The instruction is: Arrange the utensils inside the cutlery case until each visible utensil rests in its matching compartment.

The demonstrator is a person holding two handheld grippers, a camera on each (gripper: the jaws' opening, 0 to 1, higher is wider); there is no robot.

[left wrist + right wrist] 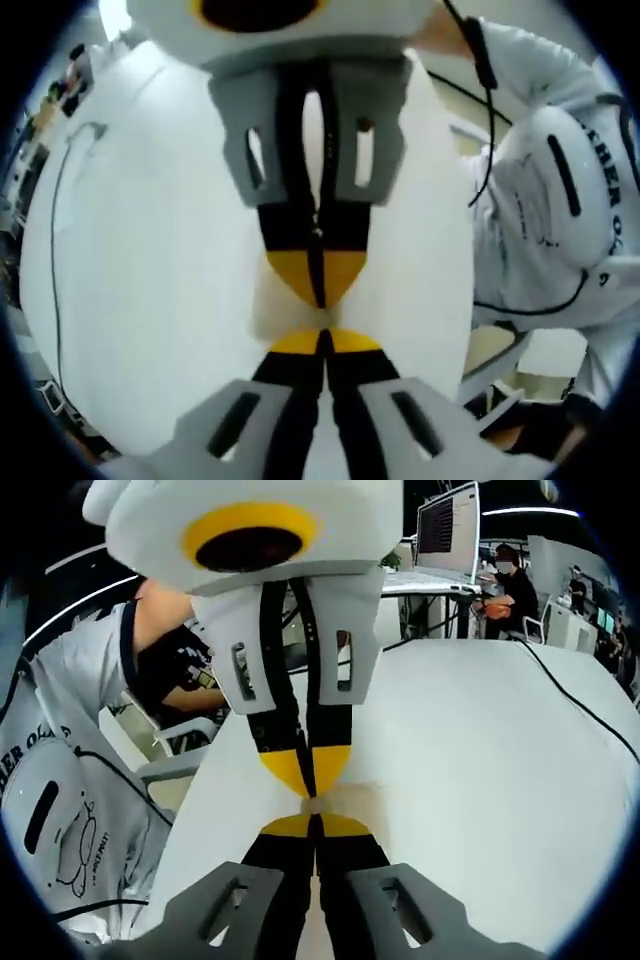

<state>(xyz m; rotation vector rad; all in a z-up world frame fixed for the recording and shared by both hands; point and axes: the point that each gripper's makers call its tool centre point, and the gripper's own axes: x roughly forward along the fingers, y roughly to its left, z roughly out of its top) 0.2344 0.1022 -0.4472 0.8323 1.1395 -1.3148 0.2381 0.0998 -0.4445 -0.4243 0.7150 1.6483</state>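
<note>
1. Left gripper view: the left gripper (pixel 323 337), jaws pressed together on nothing, meets the right gripper (pixel 317 290) tip to tip over the bare white table (pixel 150 300); table edge at right, beside a person's sleeve (pixel 560 220).
2. Right gripper view: the right gripper (pixel 314 820) is likewise clenched and empty; open tabletop (pixel 480 780) stretches right. I cannot see the cutlery case or utensils.

An office-like laboratory or workroom. A broad white tabletop (pixel 480 770) takes up the foreground, with a thin black cable (pixel 580 705) trailing across its surface. Beyond the far edge of the tabletop stands a second desk (pixel 425 580) bearing a lit computer monitor (pixel 447 528) with lines of text on screen. Just right of that monitor a person in dark clothes (pixel 510 585) sits at work. Above them runs a ceiling light strip (pixel 530 512); past the seated person, more equipment, too small to identify. Beside the tabletop's near edge, a chair (pixel 185 742).
</note>
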